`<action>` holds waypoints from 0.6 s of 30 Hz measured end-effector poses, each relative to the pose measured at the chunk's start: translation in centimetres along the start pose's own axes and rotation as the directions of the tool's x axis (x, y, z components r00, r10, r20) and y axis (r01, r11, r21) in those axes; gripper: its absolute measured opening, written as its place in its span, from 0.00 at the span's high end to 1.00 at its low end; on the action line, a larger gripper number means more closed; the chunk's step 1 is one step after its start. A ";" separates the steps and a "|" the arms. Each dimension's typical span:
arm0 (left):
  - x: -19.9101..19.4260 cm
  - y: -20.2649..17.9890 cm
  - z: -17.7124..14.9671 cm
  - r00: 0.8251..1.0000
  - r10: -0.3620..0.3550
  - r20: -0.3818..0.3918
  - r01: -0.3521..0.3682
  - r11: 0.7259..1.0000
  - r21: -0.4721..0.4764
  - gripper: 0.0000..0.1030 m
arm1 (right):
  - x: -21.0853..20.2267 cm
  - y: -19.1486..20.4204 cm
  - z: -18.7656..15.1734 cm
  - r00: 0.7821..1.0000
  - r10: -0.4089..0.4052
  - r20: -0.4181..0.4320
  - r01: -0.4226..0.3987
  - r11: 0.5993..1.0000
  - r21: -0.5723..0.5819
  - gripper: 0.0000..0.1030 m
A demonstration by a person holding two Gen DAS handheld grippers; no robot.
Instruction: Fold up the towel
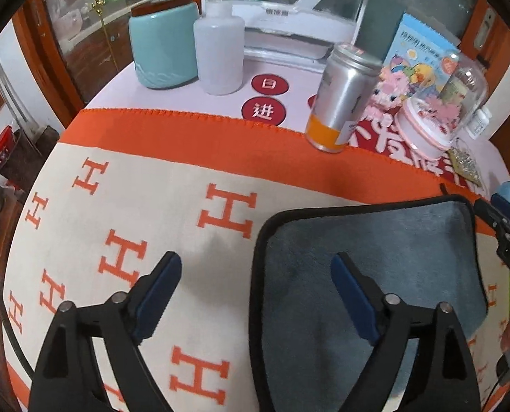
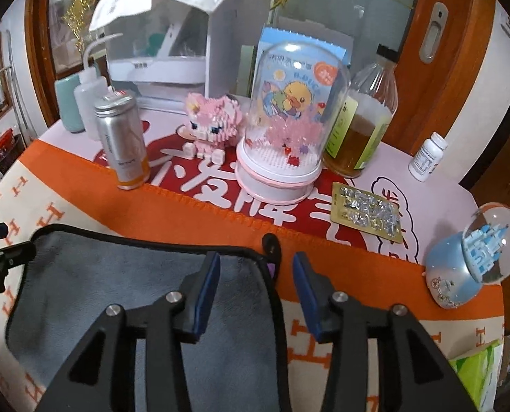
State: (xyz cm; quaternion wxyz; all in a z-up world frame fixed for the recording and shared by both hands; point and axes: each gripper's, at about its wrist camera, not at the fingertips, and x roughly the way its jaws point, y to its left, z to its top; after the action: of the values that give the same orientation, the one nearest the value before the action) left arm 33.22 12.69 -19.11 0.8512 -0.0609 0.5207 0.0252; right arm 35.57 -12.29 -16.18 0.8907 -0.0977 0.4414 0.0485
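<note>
A grey towel (image 1: 375, 261) with a black hem lies flat on an orange and cream blanket (image 1: 124, 185). It also shows in the right wrist view (image 2: 111, 274). My left gripper (image 1: 256, 264) is open and hovers over the towel's left edge, one finger on each side of the hem. My right gripper (image 2: 256, 264) is open and hovers over the towel's far right corner, where a small black hanging loop (image 2: 271, 245) sticks out. Both grippers are empty. The right gripper's body (image 1: 505, 237) shows at the right edge of the left wrist view.
Behind the blanket stand a silver and orange can (image 2: 123, 140), a domed ornament (image 2: 282, 130), a pink block toy (image 2: 208, 125), a bottle of amber liquid (image 2: 364, 116), a blister pack (image 2: 366, 211), a snow globe (image 2: 474, 267), a wash bottle (image 1: 219, 48) and a teal jar (image 1: 165, 46).
</note>
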 end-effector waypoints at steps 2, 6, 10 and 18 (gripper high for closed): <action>-1.3 -0.3 -0.3 1.000 -0.011 0.015 0.011 1.000 0.005 0.09 | -0.9 -0.1 -0.1 1.000 0.002 0.003 -0.002 1.000 0.015 0.57; -4.1 -0.9 -1.2 0.998 -0.031 0.057 0.030 0.999 0.017 0.04 | -2.8 -0.2 -0.7 1.000 0.011 -0.001 -0.011 0.999 0.043 0.57; -7.3 -1.3 -2.2 0.993 -0.046 0.105 0.044 0.999 0.023 0.01 | -4.9 -0.3 -1.8 1.000 0.024 -0.014 -0.023 0.998 0.065 0.56; -12.9 -2.5 -4.3 0.984 -0.076 0.162 0.069 0.997 0.043 0.01 | -10.5 -0.4 -3.5 1.000 0.017 0.017 -0.019 0.996 0.093 0.54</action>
State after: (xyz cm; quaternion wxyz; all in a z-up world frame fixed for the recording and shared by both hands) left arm 23.77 9.97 -9.35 0.8924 -0.0616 0.4469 -0.0106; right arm 26.55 -13.49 -9.80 0.8974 -0.0519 0.4366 0.0368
